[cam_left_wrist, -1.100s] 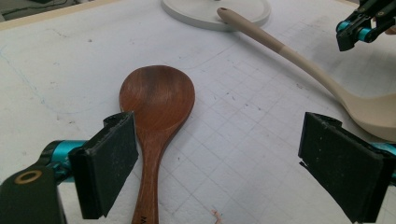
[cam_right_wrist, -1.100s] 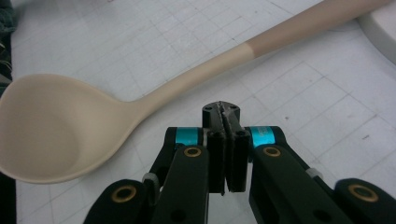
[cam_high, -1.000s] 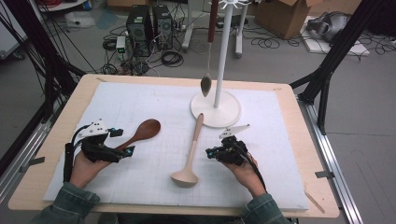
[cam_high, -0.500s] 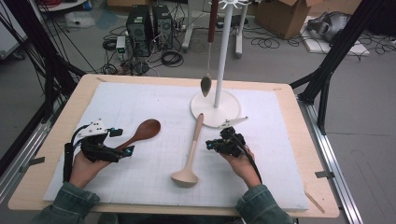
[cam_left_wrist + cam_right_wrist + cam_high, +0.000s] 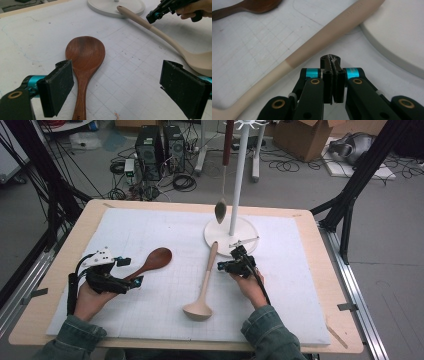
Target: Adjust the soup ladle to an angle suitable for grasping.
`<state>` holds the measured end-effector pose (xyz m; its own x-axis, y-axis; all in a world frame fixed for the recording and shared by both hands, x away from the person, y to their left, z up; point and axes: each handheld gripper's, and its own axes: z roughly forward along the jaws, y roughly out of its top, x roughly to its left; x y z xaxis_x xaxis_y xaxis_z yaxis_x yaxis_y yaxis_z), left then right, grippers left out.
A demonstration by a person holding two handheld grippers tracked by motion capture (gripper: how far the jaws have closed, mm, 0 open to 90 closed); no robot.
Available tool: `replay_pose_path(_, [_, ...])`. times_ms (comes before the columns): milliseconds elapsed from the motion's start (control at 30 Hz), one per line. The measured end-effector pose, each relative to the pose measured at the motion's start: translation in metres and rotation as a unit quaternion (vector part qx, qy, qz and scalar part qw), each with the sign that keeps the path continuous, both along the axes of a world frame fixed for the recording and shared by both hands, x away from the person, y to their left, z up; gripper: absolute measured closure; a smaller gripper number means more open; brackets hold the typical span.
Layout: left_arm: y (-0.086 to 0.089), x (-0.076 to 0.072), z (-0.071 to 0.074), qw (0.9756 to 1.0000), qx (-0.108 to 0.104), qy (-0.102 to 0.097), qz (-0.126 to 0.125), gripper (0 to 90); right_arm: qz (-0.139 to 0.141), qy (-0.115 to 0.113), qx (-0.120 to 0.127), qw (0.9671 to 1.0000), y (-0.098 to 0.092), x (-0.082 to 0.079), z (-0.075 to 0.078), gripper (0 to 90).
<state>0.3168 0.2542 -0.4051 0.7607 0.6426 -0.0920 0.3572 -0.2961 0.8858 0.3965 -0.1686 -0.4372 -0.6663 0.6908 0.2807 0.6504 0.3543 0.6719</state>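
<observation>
On white stand (image 5: 230,236), one hanging spoon (image 5: 220,210)

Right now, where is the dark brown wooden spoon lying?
In the high view the dark brown spoon lies on the white mat, left of the pale ladle, its handle running toward the left tool.

Wooden spoon (image 5: 152,261) left of ladle (image 5: 204,286), stand base (image 5: 231,233) behind, prob. touching handle.

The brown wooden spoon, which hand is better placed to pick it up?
Probably the left: the left gripper stands open astride the brown wooden spoon, while the shut right gripper is by the beige ladle.
</observation>
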Motion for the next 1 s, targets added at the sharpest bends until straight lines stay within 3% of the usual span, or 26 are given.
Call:
replay_pose_path(167, [-0.001,-0.001,0.0,1.0,0.003,-0.001,0.002,12.3,-0.008,0.012,0.002,0.9999,0.004,0.006,-0.007,89.6])
replay_pose_path(400, [0.0,0.0,0.0,1.0,0.001,-0.001,0.003,12.3,-0.011,0.014,0.014,0.9997,0.01,0.01,-0.009,89.5])
replay_pose_path(833, [-0.001,0.0,0.0,1.0,0.0,-0.001,0.001,12.3,-0.011,0.014,0.01,0.9998,0.014,0.013,-0.009,89.5])
replay_pose_path(1000, [0.0,-0.001,0.001,1.0,0.0,-0.001,0.002,12.3,-0.031,0.009,0.005,0.9995,0.01,0.013,-0.007,88.7])
